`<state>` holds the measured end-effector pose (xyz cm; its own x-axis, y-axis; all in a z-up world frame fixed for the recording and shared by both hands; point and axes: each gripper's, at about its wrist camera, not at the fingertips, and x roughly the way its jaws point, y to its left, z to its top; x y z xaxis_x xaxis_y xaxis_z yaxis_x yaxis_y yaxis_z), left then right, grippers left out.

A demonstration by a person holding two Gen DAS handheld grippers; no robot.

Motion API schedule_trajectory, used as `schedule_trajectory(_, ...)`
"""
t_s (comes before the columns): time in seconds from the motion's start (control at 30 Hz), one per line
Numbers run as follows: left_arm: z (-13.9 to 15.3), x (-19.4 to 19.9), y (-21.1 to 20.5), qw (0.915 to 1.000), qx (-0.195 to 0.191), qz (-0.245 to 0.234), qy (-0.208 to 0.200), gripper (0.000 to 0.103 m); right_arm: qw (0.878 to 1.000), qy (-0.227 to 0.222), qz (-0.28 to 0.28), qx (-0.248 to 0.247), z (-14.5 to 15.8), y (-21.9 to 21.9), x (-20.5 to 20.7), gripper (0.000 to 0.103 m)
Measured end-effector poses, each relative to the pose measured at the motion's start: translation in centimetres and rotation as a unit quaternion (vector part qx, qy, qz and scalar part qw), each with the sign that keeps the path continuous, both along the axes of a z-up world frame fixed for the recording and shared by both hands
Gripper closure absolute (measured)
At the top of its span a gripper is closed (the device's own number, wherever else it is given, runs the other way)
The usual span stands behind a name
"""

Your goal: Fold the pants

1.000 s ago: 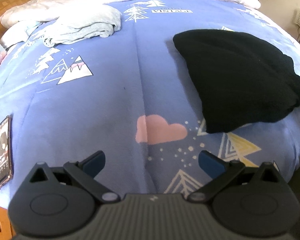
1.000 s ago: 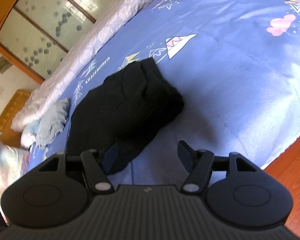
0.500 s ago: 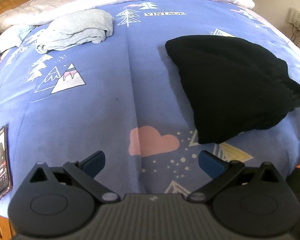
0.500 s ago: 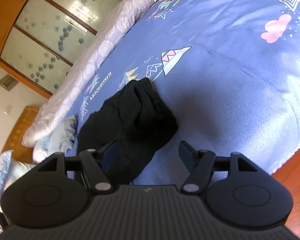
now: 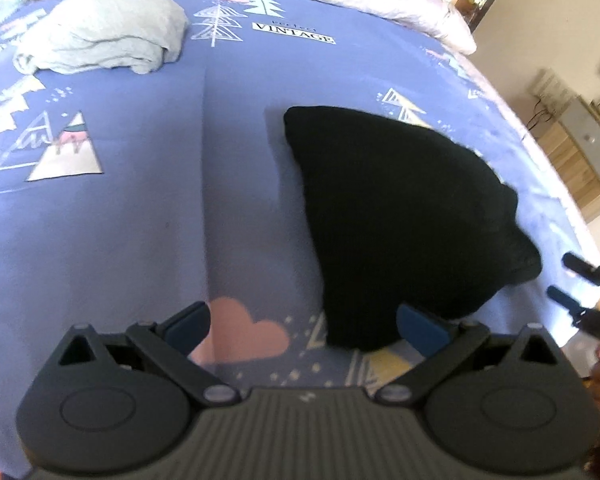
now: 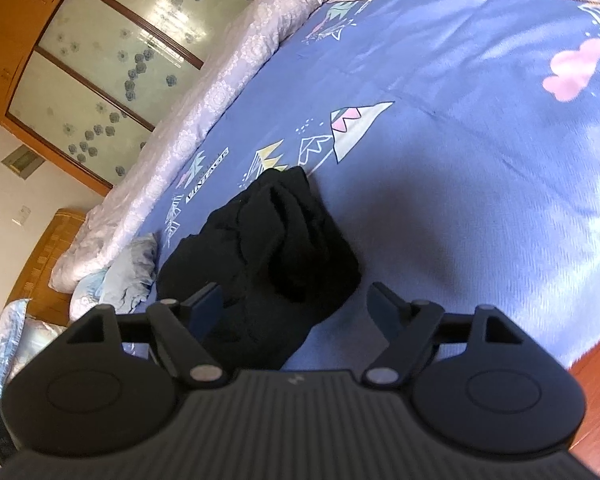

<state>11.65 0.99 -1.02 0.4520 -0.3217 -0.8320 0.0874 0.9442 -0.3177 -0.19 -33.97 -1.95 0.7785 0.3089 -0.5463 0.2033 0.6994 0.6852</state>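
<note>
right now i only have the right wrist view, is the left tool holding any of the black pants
observer: no, the left tool is open and empty. The black pants lie ahead of it, toward its right finger.
operator: does the pile look flat from that side
observer: the left wrist view shows a smooth folded wedge, with its bunched end toward the right tool.
operator: is my tool touching it
observer: no, a strip of blue bedcover shows between them, and its fingers are apart.
</note>
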Motion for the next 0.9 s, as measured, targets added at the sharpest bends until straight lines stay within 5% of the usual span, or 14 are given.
schedule_trajectory(0.53, -5.6, 6.1, -4.4, 0.9929, -0.095, -0.027, 0.065, 0.005, 0.997, 0.034, 0.049, 0.056, -4.1, -0.6, 6.8, 0.02)
schedule_trajectory(0.57, -5.6, 5.9, -4.7, 0.9943, -0.093, -0.027, 0.046, 0.009, 0.997, 0.035, 0.053, 0.054, -4.0, -0.2, 7.2, 0.02)
schedule_trajectory(0.6, -5.5, 5.7, -5.2, 0.9953, -0.084, -0.036, 0.032, 0.034, 0.996, 0.038, 0.069, 0.047, -3.9, 0.7, 7.7, 0.035)
schedule_trajectory(0.63, -5.2, 5.7, -5.5, 0.9964, -0.07, -0.04, 0.028, 0.041, 0.993, 0.055, 0.091, 0.058, -4.3, 1.6, 8.3, 0.051)
schedule_trajectory(0.7, -4.8, 5.6, -5.4, 0.9964, -0.07, -0.039, 0.027, 0.058, 0.994, 0.052, 0.088, 0.022, -3.8, 3.3, 8.0, 0.054)
schedule_trajectory(0.77, -3.9, 5.4, -4.5, 0.9952, -0.086, -0.038, 0.025, 0.068, 0.995, 0.048, 0.088, 0.001, -2.3, 4.3, 7.6, 0.059)
schedule_trajectory(0.9, -0.3, 7.5, -3.3, 0.9928, -0.11, -0.045, 0.013, 0.071, 0.992, -0.016, 0.099, 0.072, 2.7, 3.8, 7.8, 0.064)
